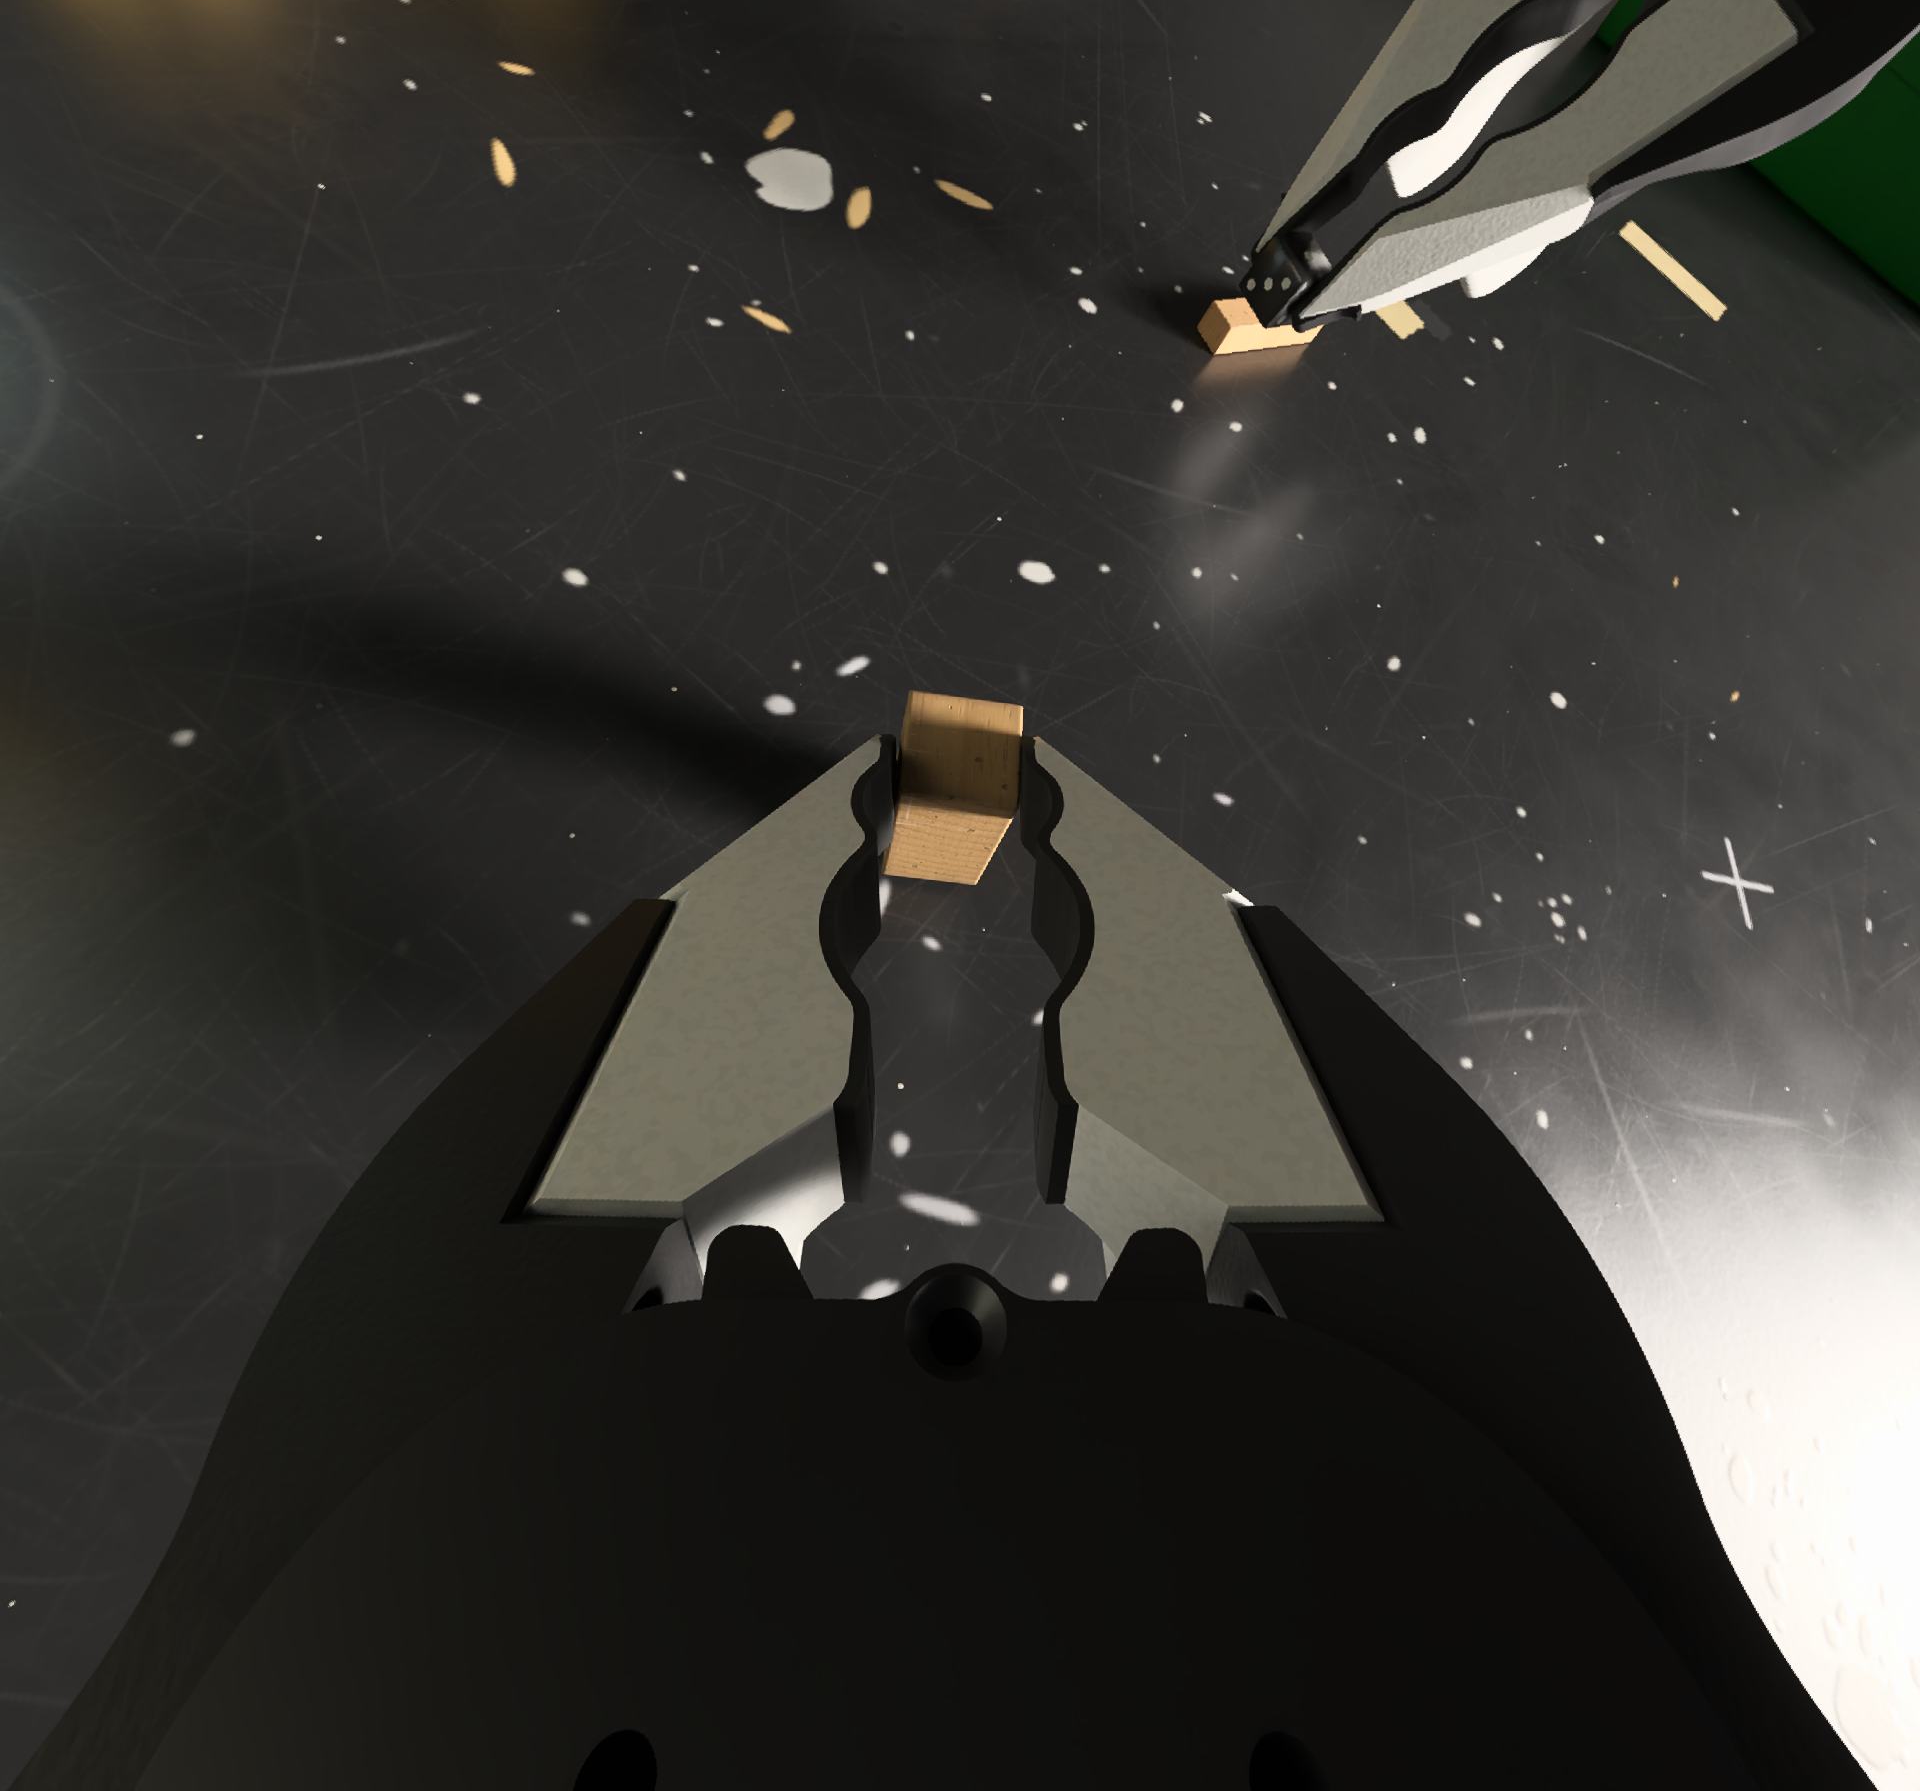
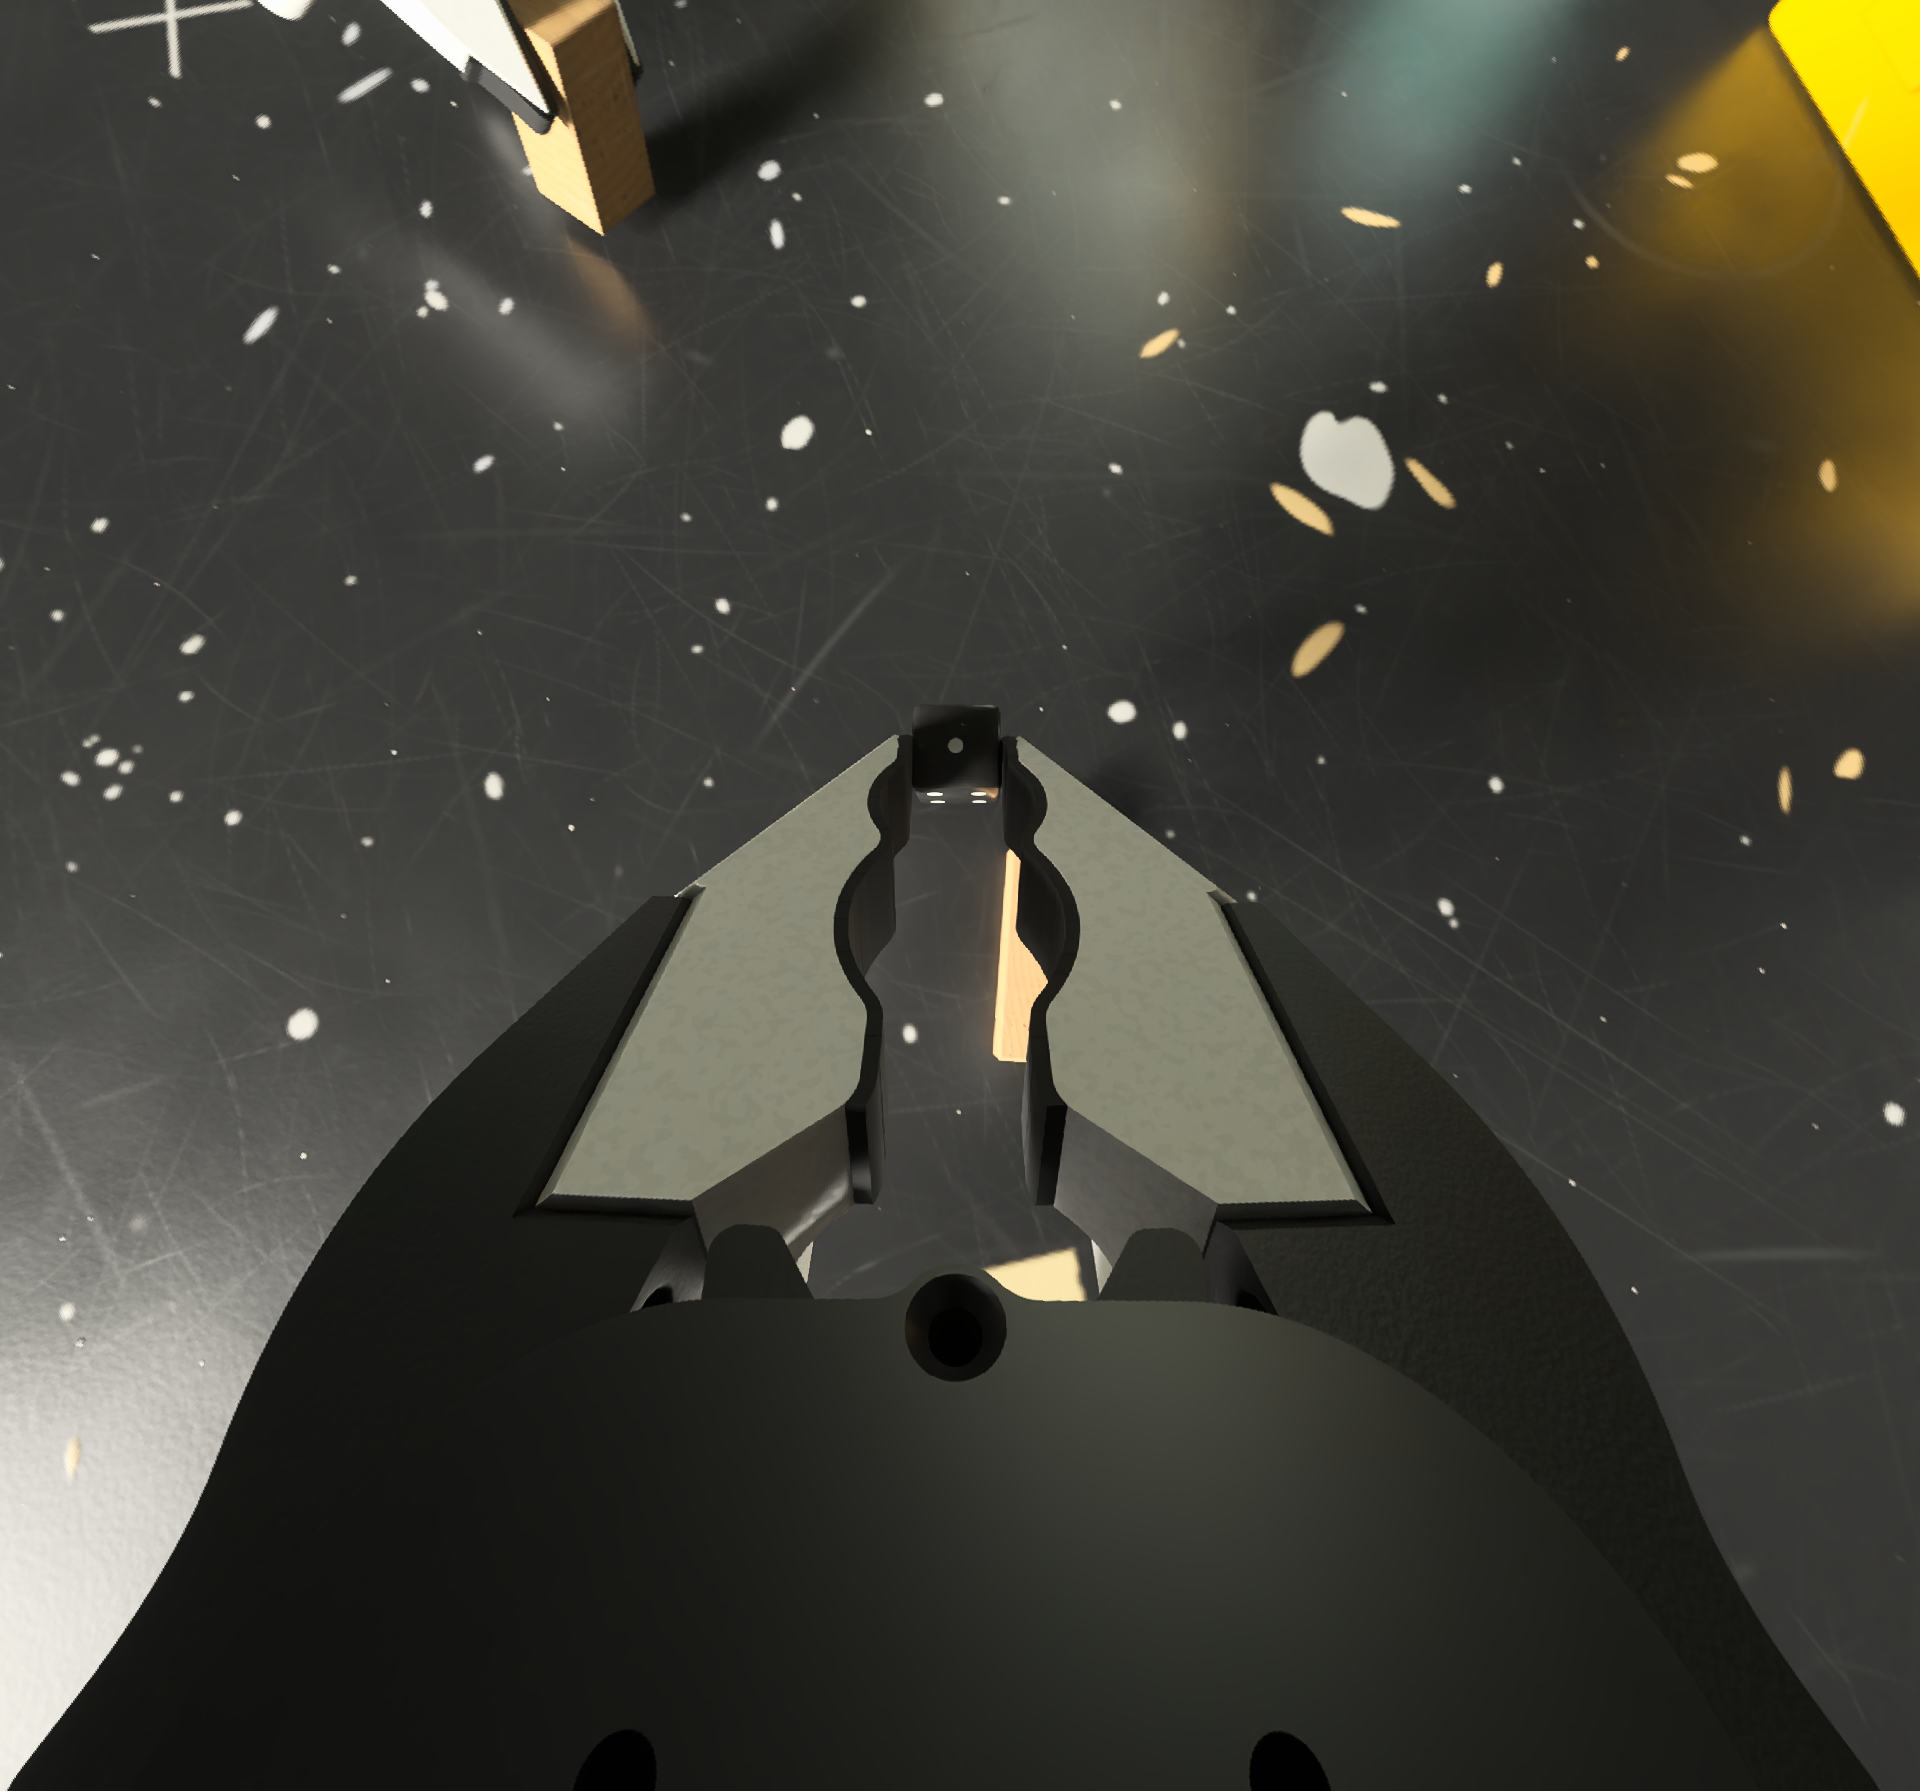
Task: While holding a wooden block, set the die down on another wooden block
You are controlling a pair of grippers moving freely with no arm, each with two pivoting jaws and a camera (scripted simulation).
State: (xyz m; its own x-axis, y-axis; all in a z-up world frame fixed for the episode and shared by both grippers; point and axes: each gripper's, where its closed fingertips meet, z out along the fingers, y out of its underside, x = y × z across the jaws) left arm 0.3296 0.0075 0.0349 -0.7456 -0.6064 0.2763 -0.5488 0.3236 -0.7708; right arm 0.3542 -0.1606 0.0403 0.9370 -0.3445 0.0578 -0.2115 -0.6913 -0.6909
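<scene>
My left gripper (image 1: 956, 756) is shut on a light wooden block (image 1: 951, 806) and holds it above the dark tabletop. It also shows at the top left of the right wrist view (image 2: 577, 84), with the block (image 2: 592, 141) hanging from its tips. My right gripper (image 2: 956, 754) is shut on a small black die (image 2: 956, 749) with white pips. In the left wrist view the right gripper (image 1: 1286, 271) reaches down from the upper right. The die (image 1: 1274, 278) sits right at the top of a flat wooden block (image 1: 1242, 330) lying on the table. I cannot tell whether they touch.
The dark scratched table (image 1: 623, 494) is speckled with white and tan spots. A green box (image 1: 1839, 183) and a thin wooden strip (image 1: 1673, 271) lie beyond the flat block. A yellow box (image 2: 1860, 68) stands at the upper right. A strip of wood (image 2: 1013, 962) shows between my right fingers.
</scene>
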